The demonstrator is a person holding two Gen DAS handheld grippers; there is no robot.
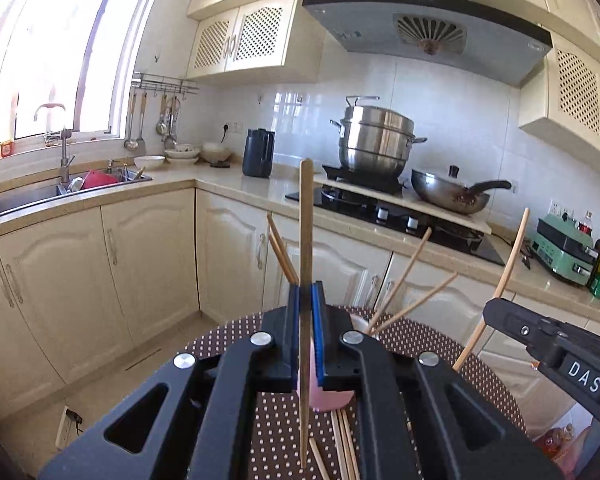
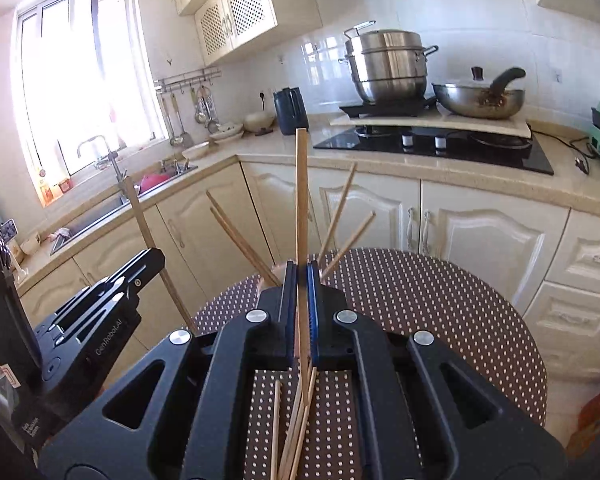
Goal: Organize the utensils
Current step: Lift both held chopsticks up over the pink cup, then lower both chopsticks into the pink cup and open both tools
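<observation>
While each gripper is clamped on one upright chopstick, left gripper [image 1: 308, 300] with its chopstick [image 1: 306, 220], right gripper [image 2: 301, 280] with its chopstick [image 2: 301, 200], loose chopsticks [image 2: 296, 432] lie on the dotted table [image 2: 440, 300] near the pink cup [image 1: 328, 398] holding others

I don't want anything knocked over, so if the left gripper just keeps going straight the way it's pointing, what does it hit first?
Probably the pink cup with chopsticks in it, directly ahead of the left gripper on the dotted table; depth is uncertain.
</observation>
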